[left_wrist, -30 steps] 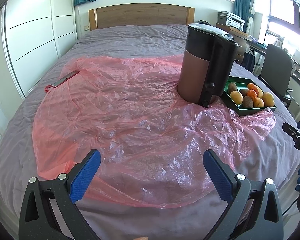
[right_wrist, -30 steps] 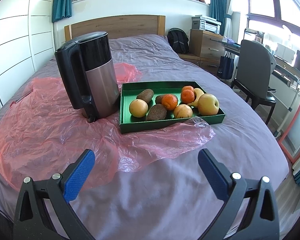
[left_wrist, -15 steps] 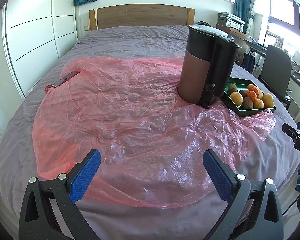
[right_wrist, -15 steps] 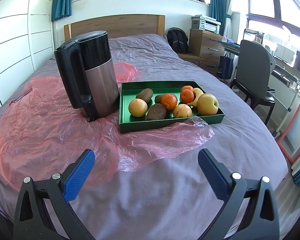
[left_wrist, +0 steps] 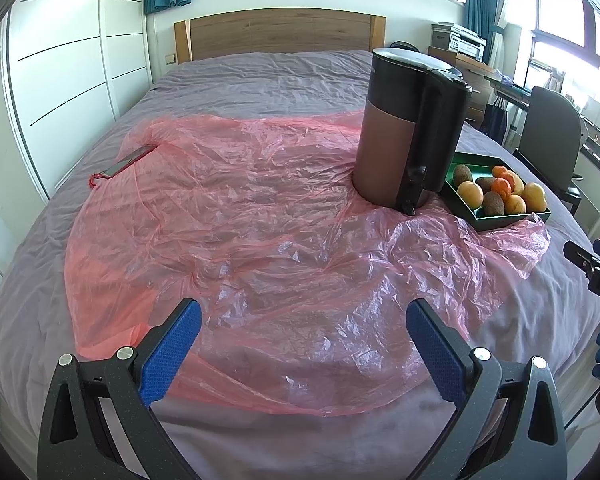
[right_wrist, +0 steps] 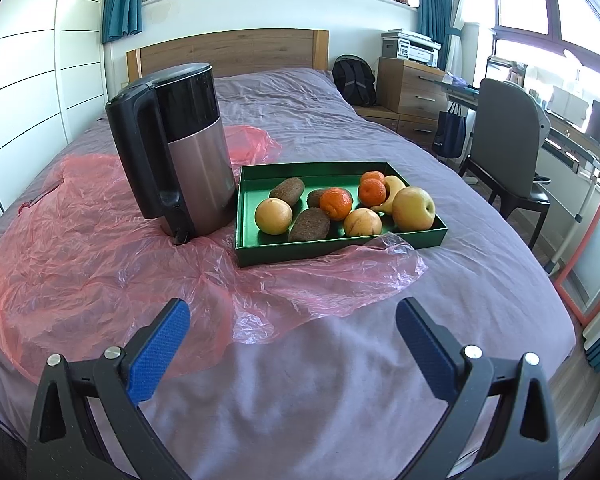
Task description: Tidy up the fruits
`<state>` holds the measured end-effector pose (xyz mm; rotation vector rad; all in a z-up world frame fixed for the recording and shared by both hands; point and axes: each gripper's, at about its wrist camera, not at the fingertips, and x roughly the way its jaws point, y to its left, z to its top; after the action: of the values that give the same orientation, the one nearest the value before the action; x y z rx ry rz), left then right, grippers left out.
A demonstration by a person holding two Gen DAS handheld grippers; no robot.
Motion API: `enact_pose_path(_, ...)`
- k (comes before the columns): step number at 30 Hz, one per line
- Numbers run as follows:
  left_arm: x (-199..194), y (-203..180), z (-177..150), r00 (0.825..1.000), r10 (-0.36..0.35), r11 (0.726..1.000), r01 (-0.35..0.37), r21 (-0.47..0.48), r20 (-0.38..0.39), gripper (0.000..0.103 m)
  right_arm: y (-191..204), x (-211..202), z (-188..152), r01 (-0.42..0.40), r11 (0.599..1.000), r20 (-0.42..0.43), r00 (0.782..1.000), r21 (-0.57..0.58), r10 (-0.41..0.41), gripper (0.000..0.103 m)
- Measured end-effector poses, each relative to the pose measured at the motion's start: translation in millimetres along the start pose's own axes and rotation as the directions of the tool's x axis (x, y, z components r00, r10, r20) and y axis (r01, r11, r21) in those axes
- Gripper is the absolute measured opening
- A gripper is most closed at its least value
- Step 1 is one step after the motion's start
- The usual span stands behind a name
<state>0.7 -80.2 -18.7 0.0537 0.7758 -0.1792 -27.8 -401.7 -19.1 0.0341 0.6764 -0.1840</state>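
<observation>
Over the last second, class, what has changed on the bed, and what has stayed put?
Almost nothing: the left gripper has drifted slightly, still open and empty, as is the right gripper. The kettle, green tray of fruit and pink plastic sheet stayed put.

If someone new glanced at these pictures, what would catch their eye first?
Probably the green tray of fruit on the bed, with bright oranges among brown and yellow pieces. Beside it, a tall black and steel kettle stands on a crumpled pink plastic sheet. Both grippers hang open and empty.
</observation>
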Motion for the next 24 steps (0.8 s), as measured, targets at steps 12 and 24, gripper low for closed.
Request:
enact_pose_path(12,-8,2,2,1.000,0.014,1.000,-0.014,-0.005,0.022,0.101,-4,-4,3,-0.005,1.000,0.014,1.000,0.015,0.005,0.103)
enact_pose_path(24,-20,13,15,0.996,0.080,0.997,-0.081,0.007,0.040,0.101,-3,-4,20,-0.054,0.999,0.038,0.998,-0.002,0.054,0.103)
